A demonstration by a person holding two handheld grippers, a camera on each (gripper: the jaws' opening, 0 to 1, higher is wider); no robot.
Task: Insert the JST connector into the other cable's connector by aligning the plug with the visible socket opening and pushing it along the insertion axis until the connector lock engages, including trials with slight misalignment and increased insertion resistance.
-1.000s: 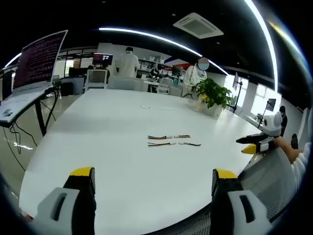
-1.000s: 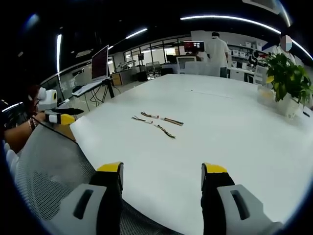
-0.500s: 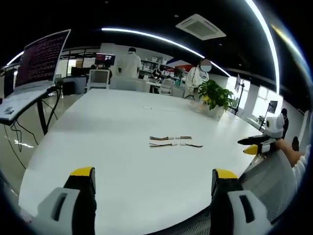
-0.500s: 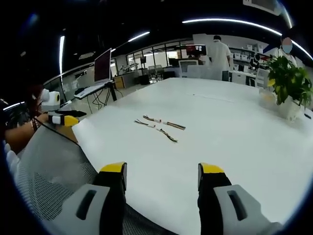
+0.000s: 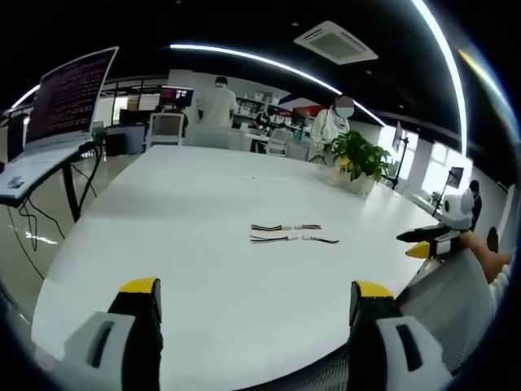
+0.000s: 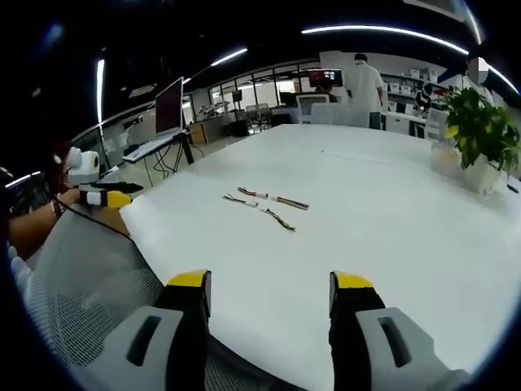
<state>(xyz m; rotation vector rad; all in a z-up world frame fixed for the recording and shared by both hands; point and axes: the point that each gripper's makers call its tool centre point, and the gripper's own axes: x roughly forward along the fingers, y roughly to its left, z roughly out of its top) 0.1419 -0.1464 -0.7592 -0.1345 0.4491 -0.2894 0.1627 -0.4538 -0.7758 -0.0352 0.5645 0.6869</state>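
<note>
Left gripper view: the left gripper (image 5: 252, 314) hangs over the near edge of the white tabletop (image 5: 195, 204), jaws spread and empty. The cables (image 5: 291, 233) lie side by side mid-tabletop, well beyond the jaws, with a plant (image 5: 358, 159) farther back. A monitor (image 5: 69, 98) shows text too small to read. Right gripper view: the right gripper (image 6: 269, 305) also has its jaws spread, with the cables (image 6: 264, 208) ahead, untouched.
</note>
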